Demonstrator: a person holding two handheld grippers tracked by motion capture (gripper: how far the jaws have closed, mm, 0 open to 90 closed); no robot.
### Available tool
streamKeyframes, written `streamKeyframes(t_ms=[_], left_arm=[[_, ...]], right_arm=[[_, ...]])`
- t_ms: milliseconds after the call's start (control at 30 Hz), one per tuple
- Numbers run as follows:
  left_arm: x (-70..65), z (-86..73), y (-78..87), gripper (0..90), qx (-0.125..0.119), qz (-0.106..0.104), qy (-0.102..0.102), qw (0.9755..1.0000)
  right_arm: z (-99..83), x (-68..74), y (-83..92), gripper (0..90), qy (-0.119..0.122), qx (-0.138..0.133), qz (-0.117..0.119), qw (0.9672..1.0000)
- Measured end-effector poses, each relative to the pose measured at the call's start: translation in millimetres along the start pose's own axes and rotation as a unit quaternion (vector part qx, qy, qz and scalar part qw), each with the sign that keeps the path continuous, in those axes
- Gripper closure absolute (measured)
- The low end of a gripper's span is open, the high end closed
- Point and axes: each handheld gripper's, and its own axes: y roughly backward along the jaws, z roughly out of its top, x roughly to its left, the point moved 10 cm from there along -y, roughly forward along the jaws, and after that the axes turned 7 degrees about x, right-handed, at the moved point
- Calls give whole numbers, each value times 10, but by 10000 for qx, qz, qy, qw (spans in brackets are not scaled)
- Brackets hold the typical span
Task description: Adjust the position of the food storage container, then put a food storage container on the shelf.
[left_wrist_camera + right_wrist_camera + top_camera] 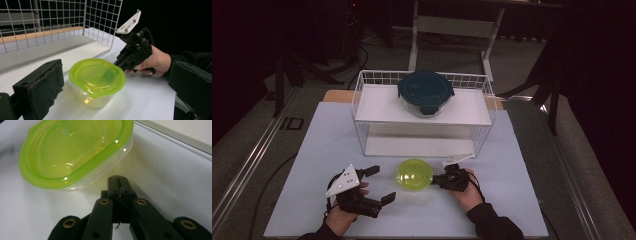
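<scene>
A clear plastic container with a lime-green lid point(414, 174) stands on the white table, just in front of the wire rack. To its left my left gripper point(380, 184) is open, its jaws spread wide toward the container. In the left gripper view the container point(97, 79) stands ahead of the two black pads point(41, 83), untouched by either. My right gripper point(443, 179) is shut with nothing in it, its tips right at the container's right side. In the right gripper view the closed tips point(117, 178) lie a little short of the container's wall point(75, 152); whether they touch it I cannot tell.
A white wire rack point(362, 107) with two shelves stands behind the container. On its upper shelf sits a round glass container with a dark teal lid point(426, 92). The light table mat point(512, 165) ends close to both hands at the front edge.
</scene>
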Motion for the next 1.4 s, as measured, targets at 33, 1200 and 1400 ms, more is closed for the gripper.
streamKeyframes(t_ms=[33,1200,1400], left_arm=[[-1,1,0,0,-2,-2,3,10000],[151,277,-230,0,669,-378,661,9949],[300,100,-389,15,1204,-423,1444,9813]], right_arm=[[-5,-3,11,899,8,22,-6,10000],[239,217,909,158,-205,-1215,-430,9914],[311,258,815,137,-304,-1075,-186,9936]])
